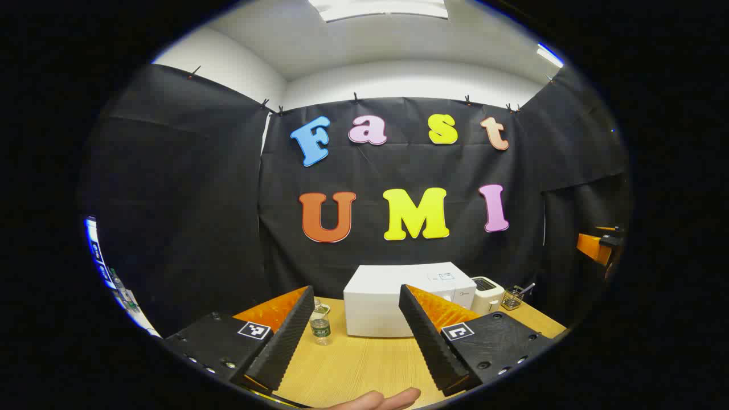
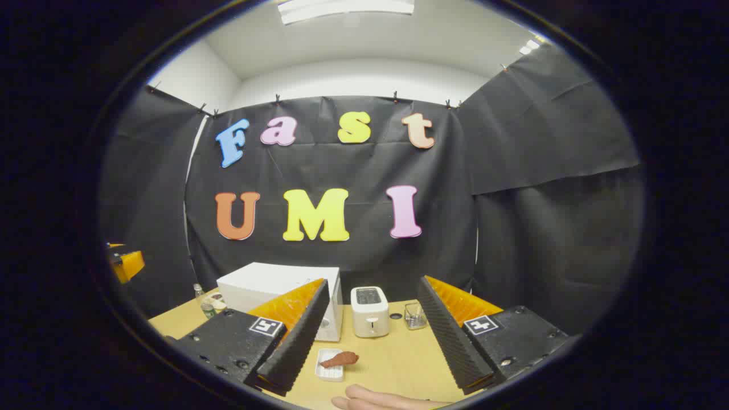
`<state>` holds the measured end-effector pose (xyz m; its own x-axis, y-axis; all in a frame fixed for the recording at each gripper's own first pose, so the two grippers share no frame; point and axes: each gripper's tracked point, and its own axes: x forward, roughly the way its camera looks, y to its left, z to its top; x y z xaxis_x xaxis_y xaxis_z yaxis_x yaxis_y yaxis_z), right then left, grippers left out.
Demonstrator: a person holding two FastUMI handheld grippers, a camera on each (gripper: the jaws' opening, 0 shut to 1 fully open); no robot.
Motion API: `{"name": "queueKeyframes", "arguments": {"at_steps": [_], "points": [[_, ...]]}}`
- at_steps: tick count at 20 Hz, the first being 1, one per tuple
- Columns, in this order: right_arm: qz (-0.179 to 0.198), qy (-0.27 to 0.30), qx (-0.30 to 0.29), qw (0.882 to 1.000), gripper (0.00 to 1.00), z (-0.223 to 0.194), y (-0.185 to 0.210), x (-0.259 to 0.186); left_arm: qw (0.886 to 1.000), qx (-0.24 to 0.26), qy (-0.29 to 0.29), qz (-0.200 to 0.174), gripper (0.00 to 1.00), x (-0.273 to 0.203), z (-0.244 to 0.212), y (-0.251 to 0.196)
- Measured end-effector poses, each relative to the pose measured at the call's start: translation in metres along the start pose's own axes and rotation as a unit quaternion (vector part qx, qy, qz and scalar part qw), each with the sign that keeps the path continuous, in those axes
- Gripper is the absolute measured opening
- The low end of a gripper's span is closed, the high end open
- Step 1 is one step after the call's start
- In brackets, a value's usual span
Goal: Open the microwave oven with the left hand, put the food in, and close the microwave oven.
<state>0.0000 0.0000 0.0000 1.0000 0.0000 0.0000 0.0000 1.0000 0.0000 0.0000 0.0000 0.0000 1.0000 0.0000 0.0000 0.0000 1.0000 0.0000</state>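
Honestly, with my left gripper (image 1: 356, 330) and right gripper (image 2: 370, 336) both spread empty, I might misjudge the shut microwave oven (image 1: 398, 304) door and shove the drumstick (image 2: 340, 359) off its tray (image 2: 330, 371).

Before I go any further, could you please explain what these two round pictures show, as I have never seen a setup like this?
A person holds a two-finger gripper in each hand, and each carries a forward-looking fisheye camera. The left gripper view shows the left gripper, fingers apart and holding nothing. The right gripper view shows the right gripper, also open and holding nothing. Ahead is a wooden table with a closed white microwave oven, a toaster, a small wire basket and a bottle. The food, a brown piece, lies on a small white tray.
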Motion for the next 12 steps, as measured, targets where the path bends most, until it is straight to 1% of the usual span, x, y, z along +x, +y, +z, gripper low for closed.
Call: {"name": "queueKeyframes", "arguments": {"at_steps": [1,2,7,8,9,10,11,12], "points": [[-0.001,-0.003,0.000,1.000,0.89,0.001,0.000,-0.001,1.000,0.000,-0.001,-0.001,0.82,0.000,0.002,0.000],[-0.003,-0.006,-0.001,1.000,0.89,0.004,-0.001,-0.003,1.000,0.000,-0.002,-0.003,0.93,-0.001,0.003,-0.002],[-0.006,-0.013,-0.001,1.000,0.89,0.011,-0.007,-0.008,1.000,-0.007,-0.008,-0.020,0.93,-0.001,0.007,-0.015],[-0.007,-0.015,-0.003,1.000,1.00,0.012,-0.010,-0.010,1.000,-0.007,-0.006,-0.023,0.93,0.000,0.005,-0.019],[-0.007,-0.016,-0.003,1.000,0.89,0.011,-0.011,-0.012,1.000,-0.006,-0.003,-0.025,0.93,0.001,0.002,-0.021],[-0.006,-0.015,-0.001,1.000,0.89,0.011,-0.012,-0.013,1.000,-0.005,-0.001,-0.026,0.93,0.003,0.001,-0.025],[-0.006,-0.014,0.001,1.000,1.00,0.008,-0.015,-0.013,1.000,-0.004,0.001,-0.027,0.93,0.005,0.000,-0.028],[-0.006,-0.015,0.002,1.000,0.89,0.009,-0.018,-0.013,1.000,-0.002,0.002,-0.028,0.93,0.008,0.000,-0.032]]}}
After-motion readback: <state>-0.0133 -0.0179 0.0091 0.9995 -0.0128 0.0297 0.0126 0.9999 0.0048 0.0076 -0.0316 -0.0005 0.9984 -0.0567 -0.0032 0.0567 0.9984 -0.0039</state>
